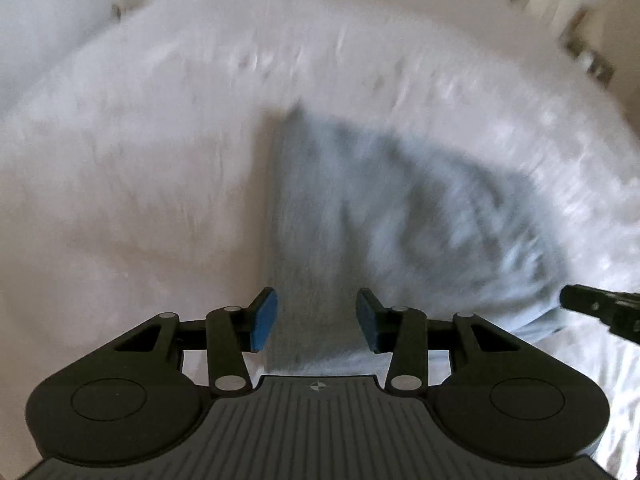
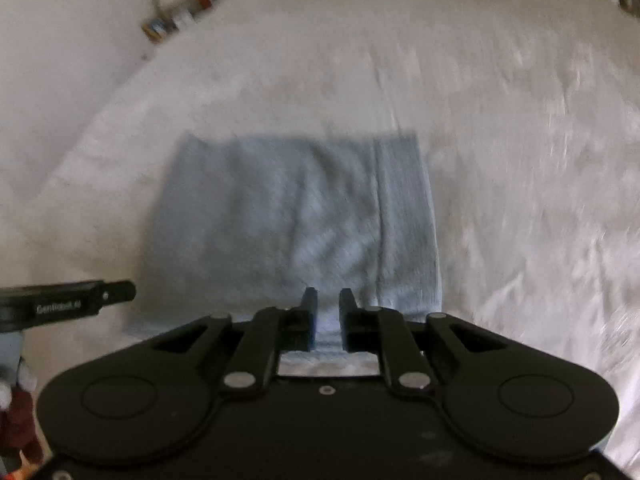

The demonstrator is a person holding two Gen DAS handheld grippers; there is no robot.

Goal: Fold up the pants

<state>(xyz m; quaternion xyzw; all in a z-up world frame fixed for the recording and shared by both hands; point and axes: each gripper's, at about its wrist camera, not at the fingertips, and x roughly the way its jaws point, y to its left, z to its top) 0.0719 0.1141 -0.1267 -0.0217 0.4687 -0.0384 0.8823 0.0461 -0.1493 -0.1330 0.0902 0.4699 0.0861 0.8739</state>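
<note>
The pants point(image 2: 296, 216) lay on a white bedsheet point(image 2: 500, 160), already folded down to a compact, nearly rectangular block of light blue-grey fabric. In the right wrist view the far edge ran fairly straight, a seam ran down the right-hand part, and soft wrinkles crossed the middle. In the left wrist view the same cloth point(image 1: 360, 208) looked more like a wedge, its left edge crisp and its right side rumpled — though both pictures were smeared with motion blur, so fine detail could not be trusted.

The left gripper point(image 1: 317, 320) hung over the near left edge of the fabric with its blue pads point(image 1: 264, 318) spread wide and nothing between them. The right gripper point(image 2: 328, 318) sat at the near edge with its jaws narrowed to a slim gap; cloth showed through that gap, but whether it was actually pinched could not be told from these frames.

The likely trouble, judging by the blur, was speed: a quick move over loose layers could drag the top layer and skew the fold. If the right gripper caught only one layer, lifting would peel the stack open rather than carry it. The soft bedsheet could also bunch under the pants and be nipped along with them.

Blurred small items stood along the wall point(image 2: 176, 16) beyond the bed.
</note>
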